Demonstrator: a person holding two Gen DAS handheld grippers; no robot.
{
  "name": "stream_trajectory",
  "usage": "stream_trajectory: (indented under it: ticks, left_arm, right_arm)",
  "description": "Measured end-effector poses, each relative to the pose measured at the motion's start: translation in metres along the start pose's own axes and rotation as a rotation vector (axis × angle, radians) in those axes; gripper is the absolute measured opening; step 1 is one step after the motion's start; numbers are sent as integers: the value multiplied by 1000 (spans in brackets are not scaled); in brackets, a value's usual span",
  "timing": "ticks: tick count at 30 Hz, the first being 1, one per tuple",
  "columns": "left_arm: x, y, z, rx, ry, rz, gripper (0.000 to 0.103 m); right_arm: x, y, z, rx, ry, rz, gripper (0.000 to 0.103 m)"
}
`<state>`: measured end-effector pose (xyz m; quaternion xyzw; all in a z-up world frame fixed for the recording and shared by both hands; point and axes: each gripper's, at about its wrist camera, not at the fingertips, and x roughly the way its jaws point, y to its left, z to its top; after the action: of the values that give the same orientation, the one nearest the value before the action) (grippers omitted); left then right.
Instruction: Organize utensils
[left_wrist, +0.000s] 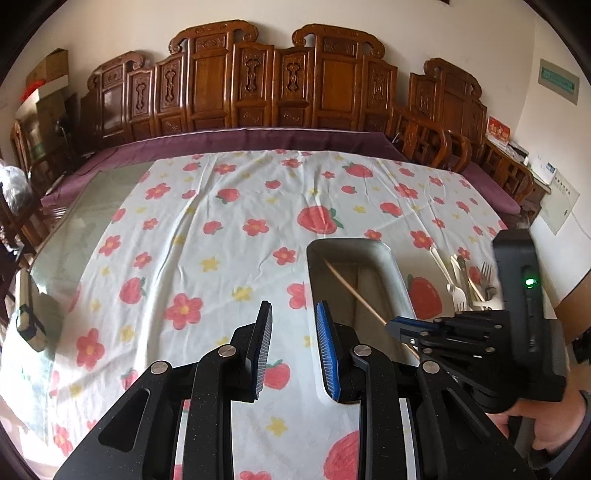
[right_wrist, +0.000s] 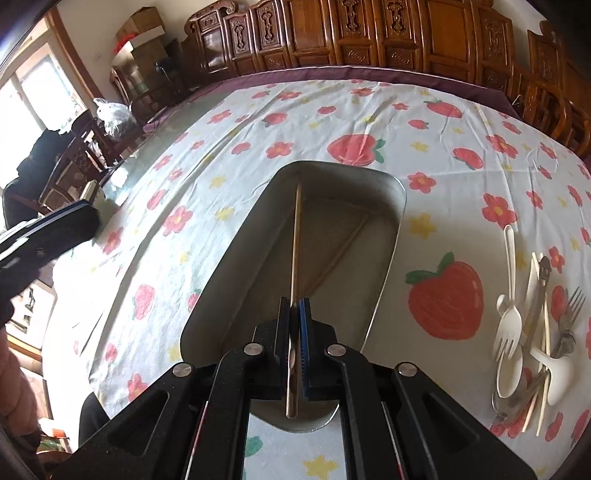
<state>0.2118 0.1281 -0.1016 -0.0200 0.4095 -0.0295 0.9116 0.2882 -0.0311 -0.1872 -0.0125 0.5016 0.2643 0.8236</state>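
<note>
Low in the centre of the right wrist view, the right gripper (right_wrist: 295, 310) pinches a chopstick (right_wrist: 296, 240) between its black and blue pads, jaws pressed nearly together on it. That chopstick runs straight up the frame, over the metal tray (right_wrist: 391, 236), its far tip near the tray's upper left inner wall. A second chopstick (right_wrist: 340, 251) lies on the tray floor, slanting from lower left to upper right. At the right edge of the frame, on the cloth (right_wrist: 258, 122) printed with strawberries and flowers, sits a pile of utensils (right_wrist: 532, 332): white plastic forks and spoons, a metal fork, a metal spoon and pale chopsticks, overlapping one another, well apart from the tray.

Bottom centre of the left wrist view, the left gripper (left_wrist: 293, 332) hangs over bare cloth with its jaws spread and nothing between them, just left of the tray (left_wrist: 314, 280). Right of it, the right gripper (left_wrist: 397, 325) shows side-on with the chopstick (left_wrist: 354, 291) sticking out toward the upper left across the tray. A hand (left_wrist: 550, 421) grips its handle at the lower right. Carved wooden chairs (left_wrist: 258, 85) line the top of the frame.
</note>
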Motion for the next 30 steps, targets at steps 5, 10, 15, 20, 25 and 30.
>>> stream_trajectory:
  ticks: [5, 10, 15, 20, 25, 30]
  left_arm:
    - [-3, 1, -6, -5, 3, -4, 23]
    - [-5, -7, -11, 9, 7, -6, 23]
    - [-10, -24, -14, 25, 3, -26, 24]
    - [-11, -43, -16, 42, 1, -55, 26]
    - [-7, -70, -16, 74, 7, -86, 26]
    - [-1, -99, -17, 101, 16, -122, 26]
  right_arm:
    - [-1, 1, -2, -16, -26, 15, 8]
    - [-20, -4, -9, -20, -64, 66, 8]
    - [-57, -19, -25, -29, -108, 64, 8]
    - [-100, -55, -47, -12, -140, 17, 8]
    - [-132, -103, -67, 23, -154, -58, 8]
    - [-143, -145, -85, 77, -151, -111, 19]
